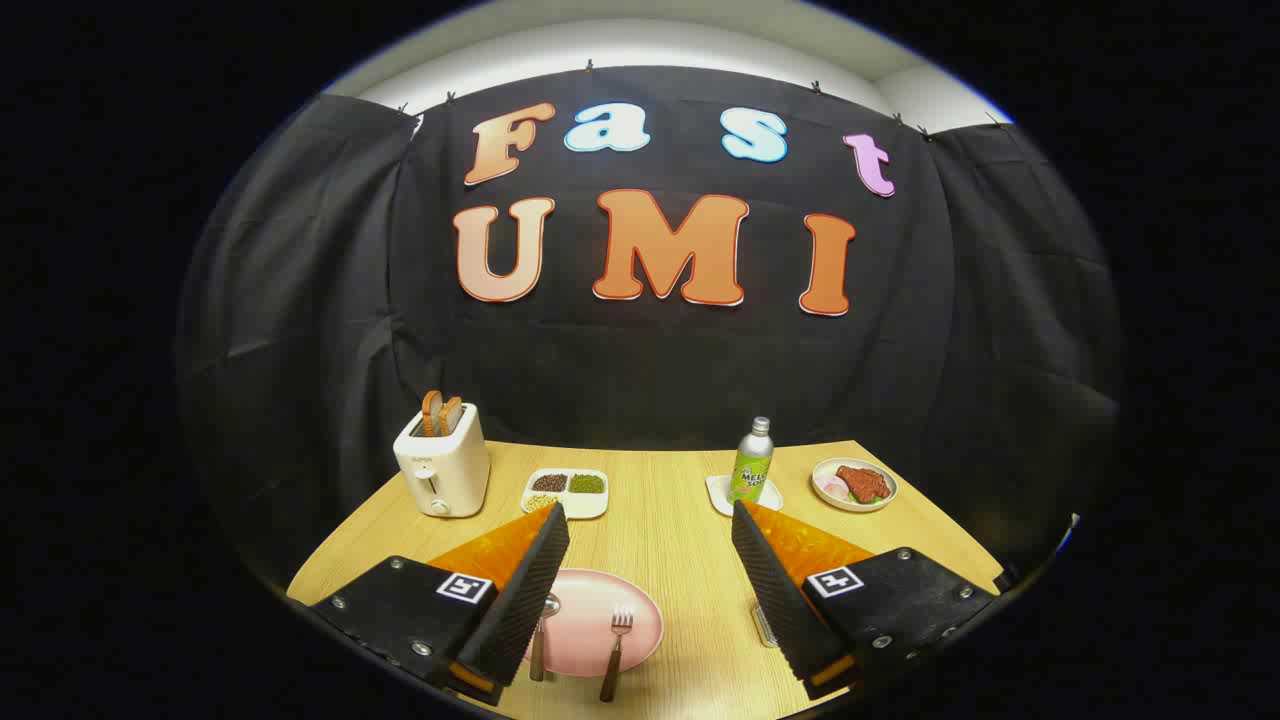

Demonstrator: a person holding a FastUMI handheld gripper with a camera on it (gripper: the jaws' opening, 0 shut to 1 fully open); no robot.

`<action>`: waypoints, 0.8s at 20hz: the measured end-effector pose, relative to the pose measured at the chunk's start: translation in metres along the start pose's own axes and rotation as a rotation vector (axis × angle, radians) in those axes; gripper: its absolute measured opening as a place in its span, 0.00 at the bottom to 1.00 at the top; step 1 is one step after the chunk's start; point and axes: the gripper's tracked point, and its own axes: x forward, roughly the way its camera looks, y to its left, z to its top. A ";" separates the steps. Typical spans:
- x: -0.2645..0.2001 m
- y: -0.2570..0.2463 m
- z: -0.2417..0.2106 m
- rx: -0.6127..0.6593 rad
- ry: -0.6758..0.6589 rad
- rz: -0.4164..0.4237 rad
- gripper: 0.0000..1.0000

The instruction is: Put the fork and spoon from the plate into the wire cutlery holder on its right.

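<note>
Black cloth backs a wooden table (pixel 660 530), where a toaster (pixel 441 468) with bread sits at upper left, a divided dish (pixel 567 491) beside it, a bottle (pixel 751 461) on a coaster and a food bowl (pixel 854 485) at upper right. Low in the frame the gripper (pixel 650 525) hangs with fingers spread wide, holding nothing — between them lies the pink plate (pixel 590 620) with the fork (pixel 615 640) on it and the spoon (pixel 543 635) at its left edge, partly behind the left finger. Just inside the right finger a bit of the wire holder (pixel 765 625) peeks out — mostly hidden.
</note>
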 end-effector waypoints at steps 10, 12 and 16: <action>0.003 -0.006 -0.017 0.031 0.042 -0.011 0.98; 0.003 -0.008 -0.013 0.022 0.028 -0.017 0.98; 0.007 -0.007 -0.017 0.028 0.033 -0.010 0.98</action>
